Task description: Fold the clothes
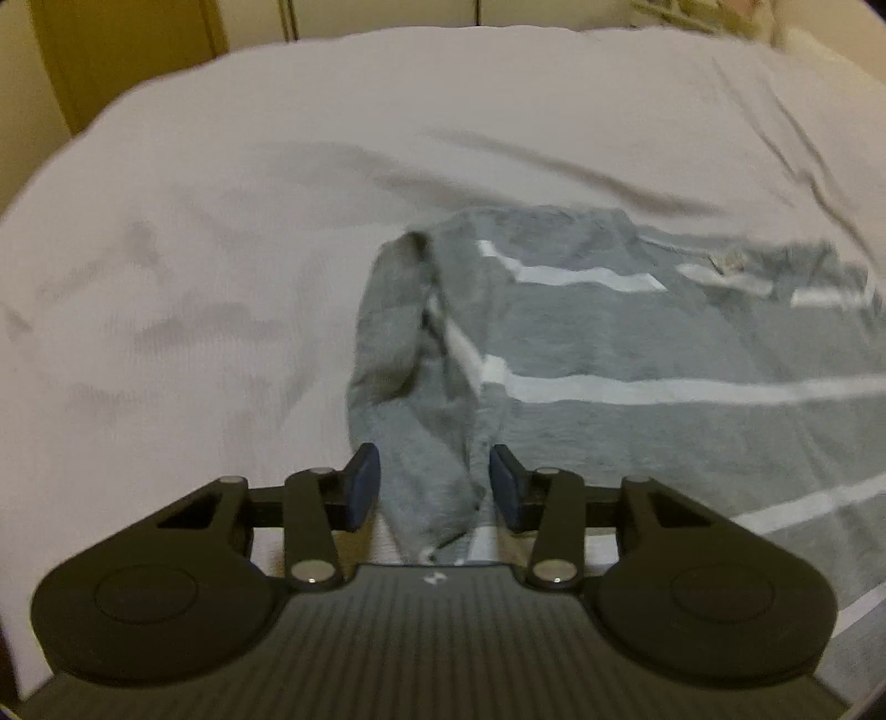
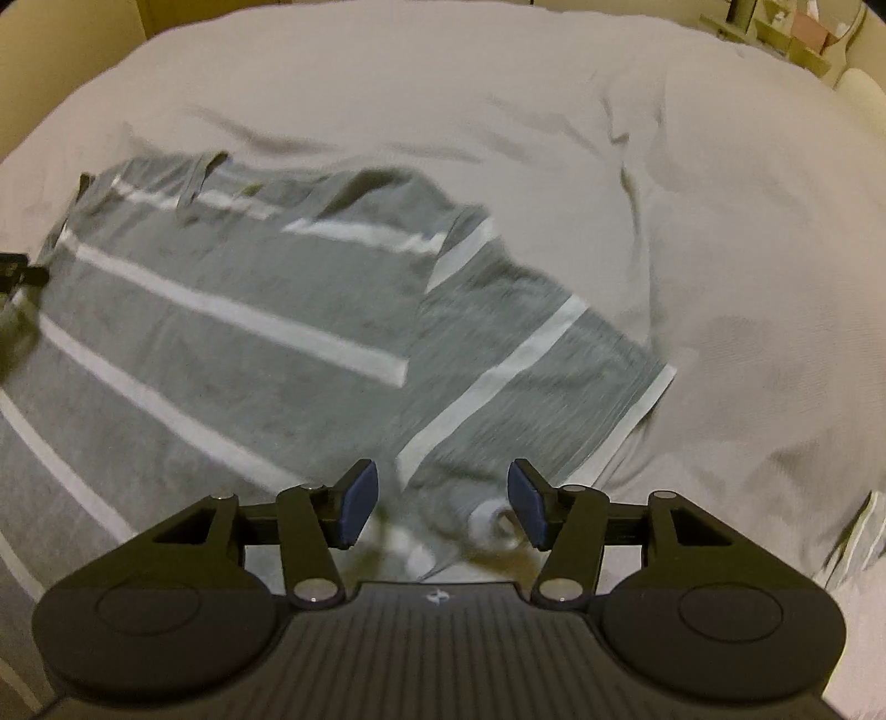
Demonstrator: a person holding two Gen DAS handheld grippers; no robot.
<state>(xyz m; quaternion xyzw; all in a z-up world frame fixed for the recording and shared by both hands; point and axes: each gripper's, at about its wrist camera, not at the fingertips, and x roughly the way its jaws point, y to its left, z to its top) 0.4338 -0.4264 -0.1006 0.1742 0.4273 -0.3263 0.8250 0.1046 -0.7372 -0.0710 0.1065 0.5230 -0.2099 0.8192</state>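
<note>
A grey shirt with white stripes [image 1: 637, 343] lies spread on a white bedsheet [image 1: 221, 221]. Its left sleeve [image 1: 387, 332] is folded inward, and the cuff end runs back between the blue pads of my left gripper [image 1: 434, 487]. That gripper is open, with a gap on each side of the cloth. In the right wrist view the same shirt [image 2: 221, 310] has its right sleeve [image 2: 531, 376] lying at an angle. The sleeve's bunched end sits between the pads of my right gripper [image 2: 443, 501], which is also open. Both views are blurred.
The wrinkled sheet [image 2: 720, 249] covers the bed all around the shirt. A wooden door or cabinet [image 1: 127, 55] stands beyond the bed's far left edge. Shelves with small items [image 2: 797, 33] are at the far right. A dark object [image 2: 22, 274] shows at the left edge.
</note>
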